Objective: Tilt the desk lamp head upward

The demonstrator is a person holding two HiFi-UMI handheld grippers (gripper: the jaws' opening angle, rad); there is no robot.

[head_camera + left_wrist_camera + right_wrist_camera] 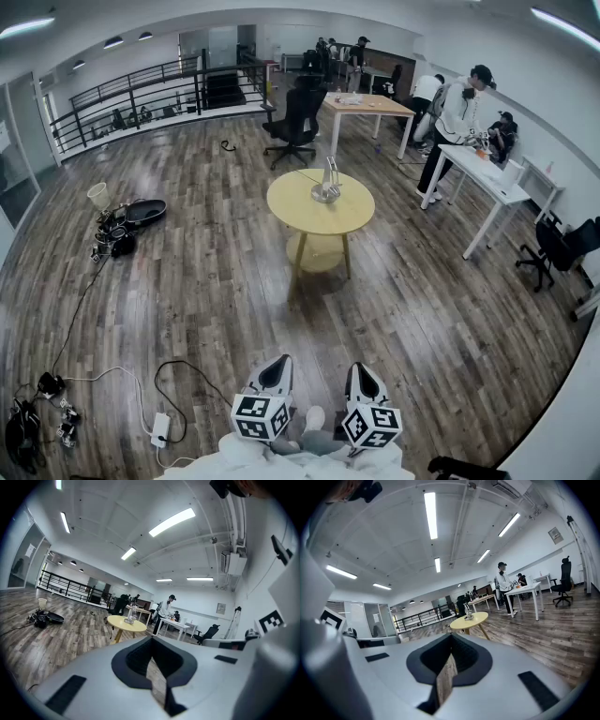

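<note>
Well ahead on the wood floor (187,244) stands the round yellow worktop (298,214), with the lamp (327,183) near its middle. Low and close to the person, well apart from the lamp, the left tongs (277,363) are clenched on nothing, and the right tongs (360,369) likewise.

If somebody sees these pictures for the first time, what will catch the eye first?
First the round yellow table, alone in the middle of the wooden floor, with a small lamp standing on it. Then the left gripper and right gripper at the bottom of the head view, both shut, empty and far from the table. At the far right a person stands by a white desk.
</note>
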